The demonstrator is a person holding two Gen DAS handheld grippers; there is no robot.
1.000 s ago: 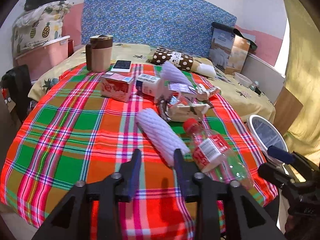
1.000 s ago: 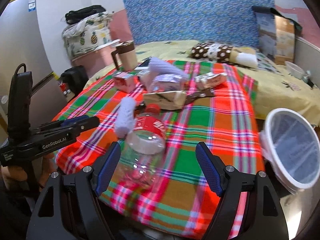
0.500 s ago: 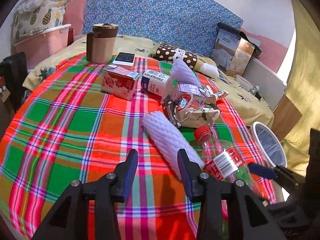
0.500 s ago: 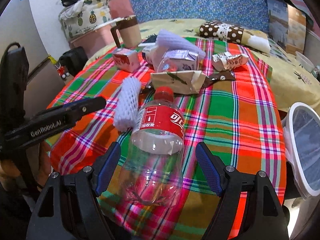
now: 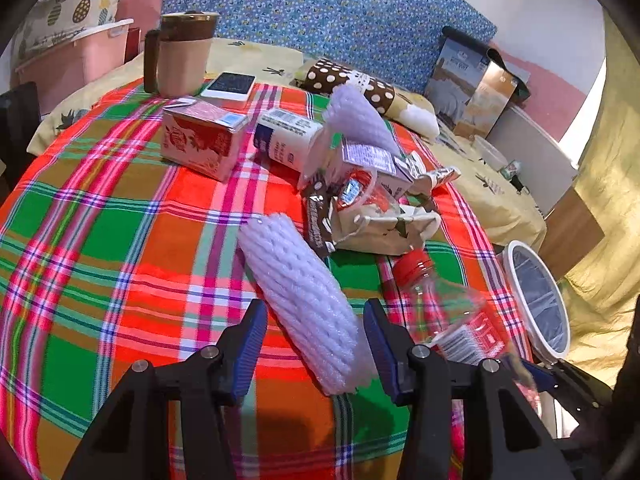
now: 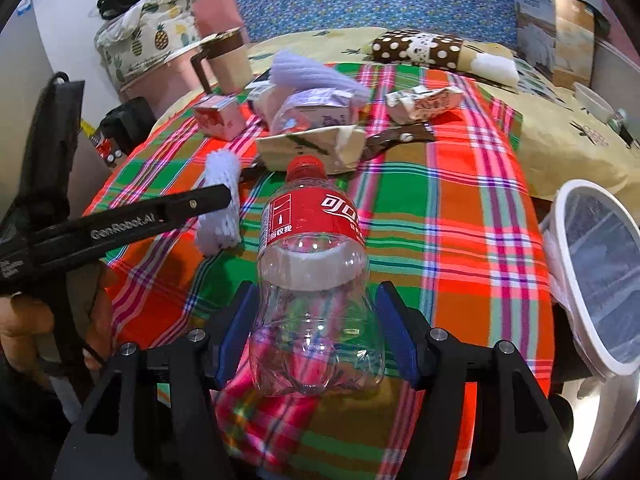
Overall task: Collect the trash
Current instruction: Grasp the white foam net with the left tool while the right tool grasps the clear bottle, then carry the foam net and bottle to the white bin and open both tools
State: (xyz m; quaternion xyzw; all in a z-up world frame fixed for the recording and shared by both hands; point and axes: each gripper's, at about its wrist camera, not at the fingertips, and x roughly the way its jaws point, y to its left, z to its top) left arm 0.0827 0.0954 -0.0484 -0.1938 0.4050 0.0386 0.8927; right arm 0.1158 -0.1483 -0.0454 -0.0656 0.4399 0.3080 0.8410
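On the left of the plaid cloth (image 5: 100, 240) stand a mug (image 5: 182, 54) and a phone (image 5: 228, 86), with a red carton (image 5: 200, 144) just in front of them. Right of the carton lies a heap of trash: a white bottle (image 5: 286, 140), a foam sleeve, a cup (image 5: 356, 196) and crumpled wrappers (image 5: 380, 228). Nearer the camera a white foam net (image 5: 304, 300) lies slantwise on the cloth, its near end between the fingers of the left gripper (image 5: 316, 344). Those jaws have just been opening and stand apart, with gaps on both sides of the net. Just right of the net lies an empty plastic bottle (image 6: 312, 276) with a red cap and red label, cap pointing away. The right gripper (image 6: 314, 332) straddles its clear lower half; its jaws have just been closing, and the blue pads sit right at the bottle's sides, though whether they press it cannot be told. Off the cloth's right edge stands a white-rimmed bin (image 6: 596, 280).
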